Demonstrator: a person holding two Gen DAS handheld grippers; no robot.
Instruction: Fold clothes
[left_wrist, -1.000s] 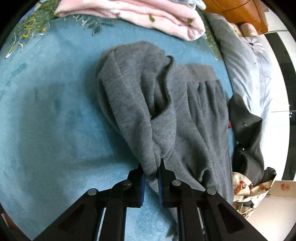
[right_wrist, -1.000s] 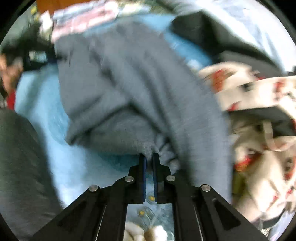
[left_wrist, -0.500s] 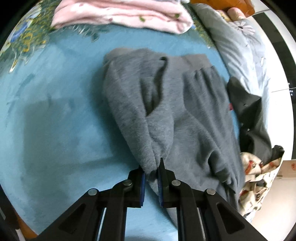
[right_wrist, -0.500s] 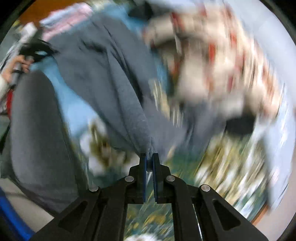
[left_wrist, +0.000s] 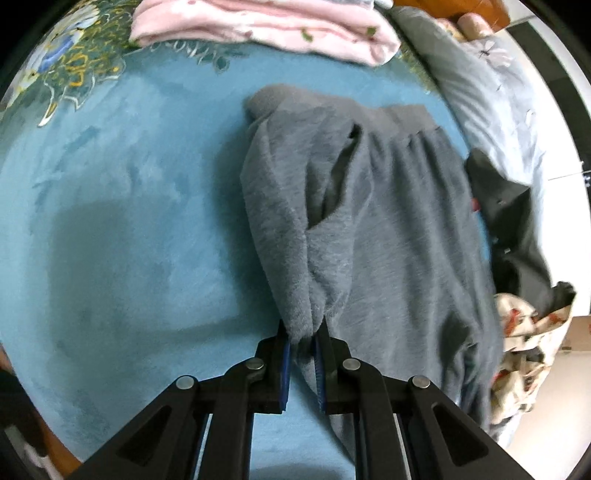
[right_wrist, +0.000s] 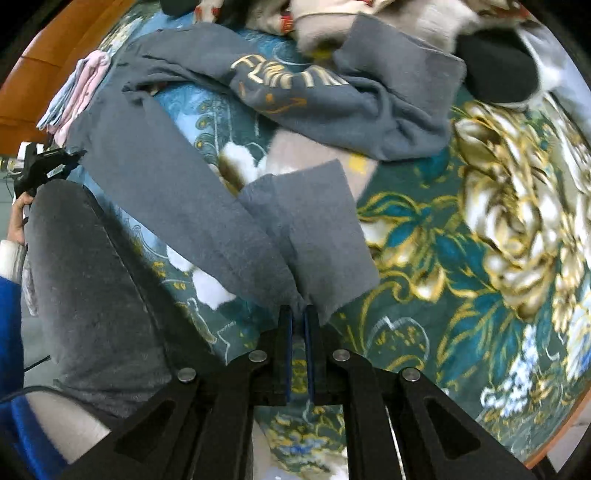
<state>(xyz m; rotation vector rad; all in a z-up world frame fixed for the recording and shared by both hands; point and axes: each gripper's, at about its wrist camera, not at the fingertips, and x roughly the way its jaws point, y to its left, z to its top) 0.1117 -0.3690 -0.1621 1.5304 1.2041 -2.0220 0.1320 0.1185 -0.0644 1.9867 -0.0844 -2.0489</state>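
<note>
So your grey fleece sweatpants (left_wrist: 388, 229) are lying stretched out on the teal blanket (left_wrist: 129, 221) that covers the bed, elastic waistband at the far end and a pocket slit gaping open near the middle. Your left tongs (left_wrist: 303, 332) are clamped on a bunched fold of that fleece at the near edge, fabric squeezed tight between the blue pads (left_wrist: 283, 363). Over on the other side, your right tongs (right_wrist: 298, 317) are pinched shut on the end of a grey trouser leg (right_wrist: 207, 221), which runs away up and to the left toward your other hand (right_wrist: 16, 218), gripping the handle of the left tool. Looks like the same garment, but I can't tell for sure from these views. Just behind that leg there's a dark grey sweatshirt (right_wrist: 295, 92) with gold lettering crumpled on the floral part of the blanket (right_wrist: 498, 221). Further out in the left view, a folded pink garment (left_wrist: 266, 26) sits at the far edge of the bed, a black garment (left_wrist: 513, 221) lies just right of the sweatpants, and a cream printed one (left_wrist: 532, 332) is heaped beyond that.
</note>
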